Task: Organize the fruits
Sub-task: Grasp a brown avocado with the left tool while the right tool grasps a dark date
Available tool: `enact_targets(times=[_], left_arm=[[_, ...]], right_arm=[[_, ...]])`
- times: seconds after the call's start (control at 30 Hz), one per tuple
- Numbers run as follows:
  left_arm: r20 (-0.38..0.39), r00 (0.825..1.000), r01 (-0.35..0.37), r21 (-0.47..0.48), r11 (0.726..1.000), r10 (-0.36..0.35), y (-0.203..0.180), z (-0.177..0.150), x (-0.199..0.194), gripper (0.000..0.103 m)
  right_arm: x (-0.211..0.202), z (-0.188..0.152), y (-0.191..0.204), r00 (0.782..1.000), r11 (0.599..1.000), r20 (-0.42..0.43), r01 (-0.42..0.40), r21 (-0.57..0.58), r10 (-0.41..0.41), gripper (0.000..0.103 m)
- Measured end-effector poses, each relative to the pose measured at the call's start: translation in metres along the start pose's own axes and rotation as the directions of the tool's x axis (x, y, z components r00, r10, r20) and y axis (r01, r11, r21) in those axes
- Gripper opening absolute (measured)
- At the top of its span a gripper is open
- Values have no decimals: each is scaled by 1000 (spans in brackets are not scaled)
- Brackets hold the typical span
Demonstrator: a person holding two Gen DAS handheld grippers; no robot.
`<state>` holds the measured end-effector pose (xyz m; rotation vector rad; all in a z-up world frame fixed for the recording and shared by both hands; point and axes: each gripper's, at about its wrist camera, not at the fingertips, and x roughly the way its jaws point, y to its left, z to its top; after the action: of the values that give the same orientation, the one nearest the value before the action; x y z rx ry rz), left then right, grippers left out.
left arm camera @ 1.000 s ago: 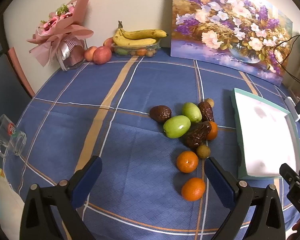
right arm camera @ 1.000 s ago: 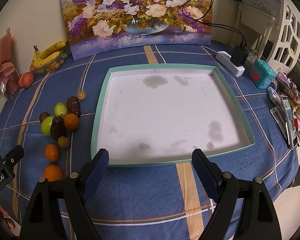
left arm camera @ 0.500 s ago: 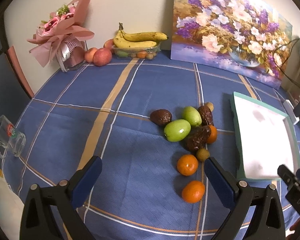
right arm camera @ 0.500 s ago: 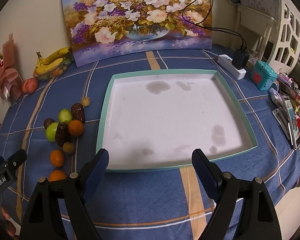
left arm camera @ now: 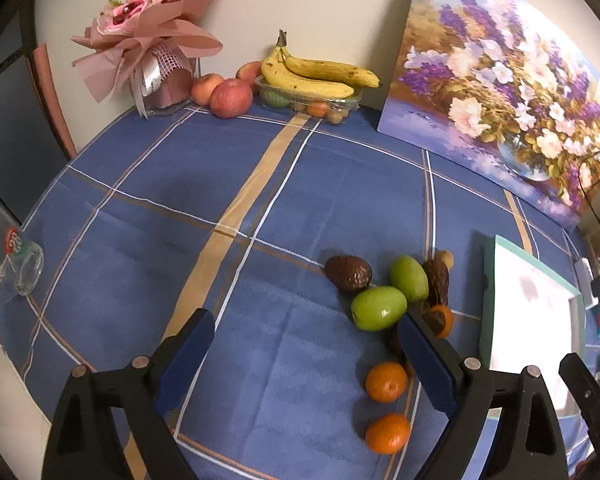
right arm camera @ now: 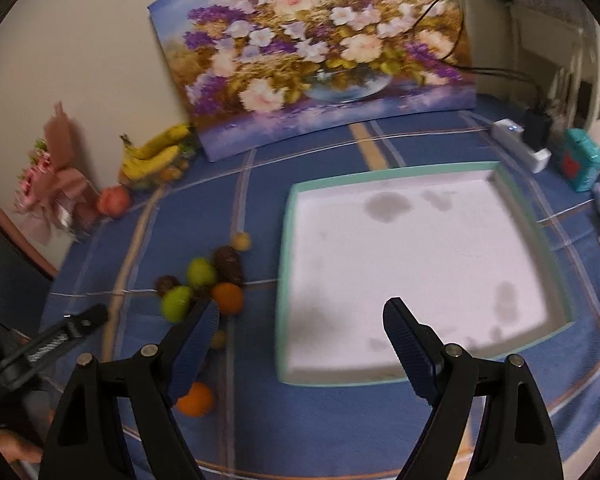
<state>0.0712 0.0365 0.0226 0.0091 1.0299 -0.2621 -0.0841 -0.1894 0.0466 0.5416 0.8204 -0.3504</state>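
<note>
The loose fruits (left arm camera: 384, 308) lie in a small cluster on the blue checked cloth of the desk (left arm camera: 228, 200), just left of the white tray (right arm camera: 420, 272) with the teal rim, which holds no fruit.

In the cluster are two green fruits (left arm camera: 378, 307), smooth and probably firm; their skin may slip, so a hold across the short middle looks best. Touching them are dark wrinkled fruits (left arm camera: 348, 273), which look soft and light and likely want only a gentle squeeze. Nearest the camera sit two oranges (left arm camera: 386, 382), apart from the rest and from each other. They are round and apt to roll, but their dimpled peel should give good grip across the widest part. They look the easiest to take first.

The left gripper (left arm camera: 304, 354) hangs above the cloth beside the oranges, jaws spread and closing a little, nothing between them. The right gripper (right arm camera: 300, 340) is over the tray's near edge, jaws also wide, easing inward and empty.

At the wall, bananas (left arm camera: 316, 76) and apples (left arm camera: 230, 98) stand apart.
</note>
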Motion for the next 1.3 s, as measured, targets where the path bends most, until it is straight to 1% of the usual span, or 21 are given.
enact_targets(times=[0.03, 0.07, 0.13, 0.17, 0.2, 0.27, 0.33, 0.43, 0.47, 0.57, 0.6, 0.73, 0.83, 0.97, 1.1, 1.3], left_arm=[[-7, 1000, -1, -11, 1000, 1, 1, 4, 3, 95], [-14, 1000, -3, -22, 1000, 3, 3, 7, 6, 95], [-24, 1000, -5, -40, 999, 4, 5, 12, 10, 95], [-29, 1000, -2, -49, 999, 1, 6, 16, 13, 95], [-31, 999, 4, -56, 998, -5, 6, 19, 15, 95], [-32, 999, 12, -65, 998, -14, 6, 25, 18, 95], [-31, 1000, 2, -70, 998, -4, 6, 31, 21, 94], [-45, 999, 14, -86, 996, -17, 7, 39, 29, 87], [-52, 998, 20, -94, 995, -25, 8, 41, 32, 85], [-76, 996, 30, -114, 993, -39, 9, 46, 43, 84], [-82, 996, 31, -115, 993, -41, 9, 47, 45, 84], [-121, 991, 44, -128, 991, -60, 9, 53, 61, 79], [-149, 986, 47, -138, 989, -68, 10, 55, 73, 72], [-186, 979, 61, -144, 988, -88, 9, 52, 85, 70], [-201, 973, 81, -154, 985, -112, 7, 48, 93, 69], [-234, 962, 105, -163, 981, -142, 4, 43, 107, 69]], right_arm=[[2, 3, 3, 1000, 1000, -1, -13, 0, 13, 79], [4, 5, 6, 1000, 1000, -1, -17, -4, 17, 78], [8, 11, 12, 1000, 1000, 1, -29, -9, 29, 71], [11, 12, 13, 999, 999, -2, -37, -8, 37, 71], [15, 15, 15, 998, 998, -11, -55, -2, 55, 70], [23, 19, 19, 997, 997, -33, -76, 9, 77, 66], [30, 22, 24, 995, 996, -49, -83, 7, 84, 59], [45, 28, 29, 992, 995, -80, -101, 24, 102, 51], [50, 29, 30, 990, 993, -90, -110, 33, 112, 51], [65, 32, 35, 983, 991, -131, -124, 50, 130, 48], [68, 33, 37, 982, 990, -129, -132, 54, 138, 46], [83, 35, 48, 974, 988, -167, -148, 42, 153, 43], [92, 32, 52, 964, 985, -206, -163, 51, 170, 38], [100, 28, 59, 953, 984, -245, -175, 39, 179, 37], [108, 22, 65, 943, 982, -275, -185, 36, 188, 36], [120, 14, 66, 934, 983, -305, -182, 35, 184, 33]])
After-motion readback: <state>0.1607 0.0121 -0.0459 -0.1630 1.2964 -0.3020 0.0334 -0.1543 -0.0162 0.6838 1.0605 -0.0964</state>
